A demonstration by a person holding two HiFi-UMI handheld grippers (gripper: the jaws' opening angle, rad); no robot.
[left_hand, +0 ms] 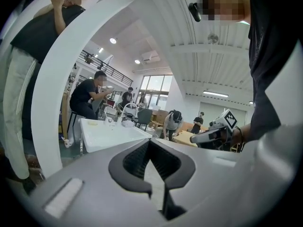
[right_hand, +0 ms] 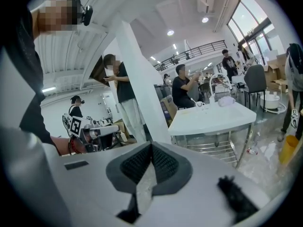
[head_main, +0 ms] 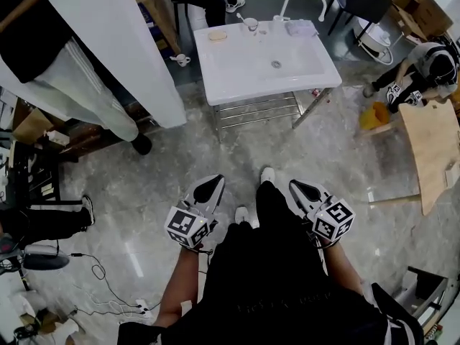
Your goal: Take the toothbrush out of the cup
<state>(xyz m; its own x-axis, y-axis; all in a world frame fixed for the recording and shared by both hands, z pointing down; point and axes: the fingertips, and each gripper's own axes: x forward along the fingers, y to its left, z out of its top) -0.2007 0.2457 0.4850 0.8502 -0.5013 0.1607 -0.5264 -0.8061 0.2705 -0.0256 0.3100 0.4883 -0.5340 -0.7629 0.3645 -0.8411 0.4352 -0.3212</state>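
The toothbrush [head_main: 243, 18] stands in the cup [head_main: 251, 25] at 12 o'clock, well apart, so the left tongs [head_main: 213, 184] and right tongs [head_main: 297, 186] are sensibly closed, empty.

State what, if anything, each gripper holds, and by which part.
Nothing is held. The left gripper and right gripper each have their fingers shut together with nothing between them; the cup stands apart on the sink.

White washbasin [head_main: 237, 77] with cup [head_main: 251, 24], cloth [head_main: 300, 27], dish [head_main: 217, 35] along back rim
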